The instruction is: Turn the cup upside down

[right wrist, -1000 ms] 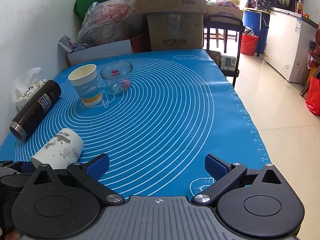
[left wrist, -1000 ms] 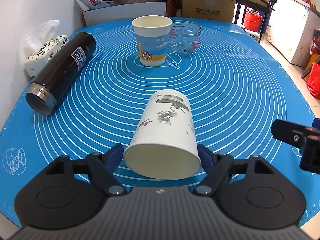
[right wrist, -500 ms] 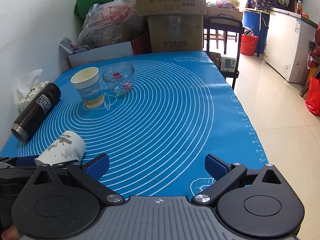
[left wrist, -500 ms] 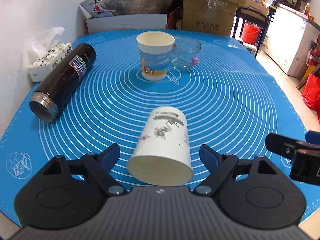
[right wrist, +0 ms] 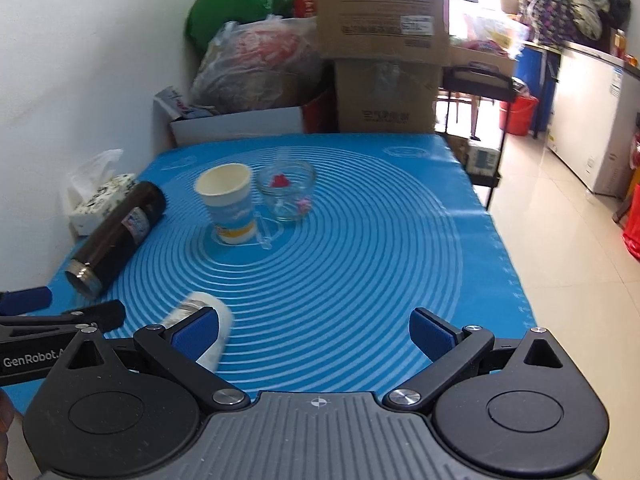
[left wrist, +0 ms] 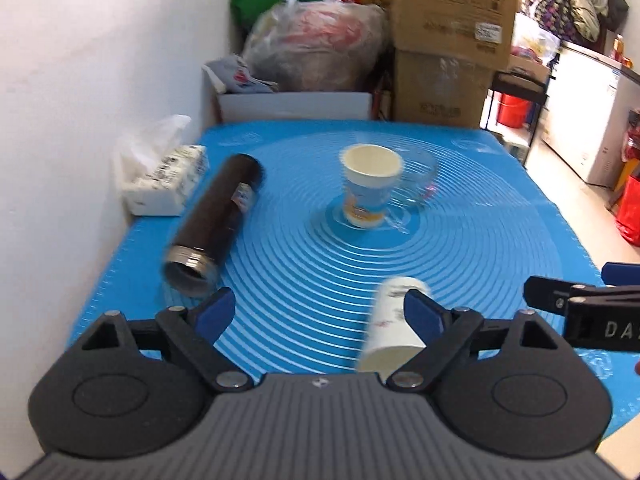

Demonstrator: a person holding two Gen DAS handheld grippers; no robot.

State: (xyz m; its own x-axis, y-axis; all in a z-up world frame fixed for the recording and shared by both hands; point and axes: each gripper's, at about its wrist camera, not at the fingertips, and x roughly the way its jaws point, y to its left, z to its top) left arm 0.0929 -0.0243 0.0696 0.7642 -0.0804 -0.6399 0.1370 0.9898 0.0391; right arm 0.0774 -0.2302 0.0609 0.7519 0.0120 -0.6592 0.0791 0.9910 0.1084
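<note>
A white paper cup with grey print lies on its side on the blue mat, mouth toward me; it also shows in the right wrist view. My left gripper is open and empty, raised above the mat, with the cup under its right finger. My right gripper is open and empty, to the right of the cup. A second paper cup with a blue and orange print stands upright at the mat's middle.
A dark flask lies on its side at the left. A tissue pack sits by the wall. A glass jar stands beside the upright cup. Boxes and bags stack behind the table. The table's right edge drops to the floor.
My left gripper has let go of the lying cup, pulled back, risen and shifted left; the cup now lies under its right finger. My right gripper has also risen and pulled back.
</note>
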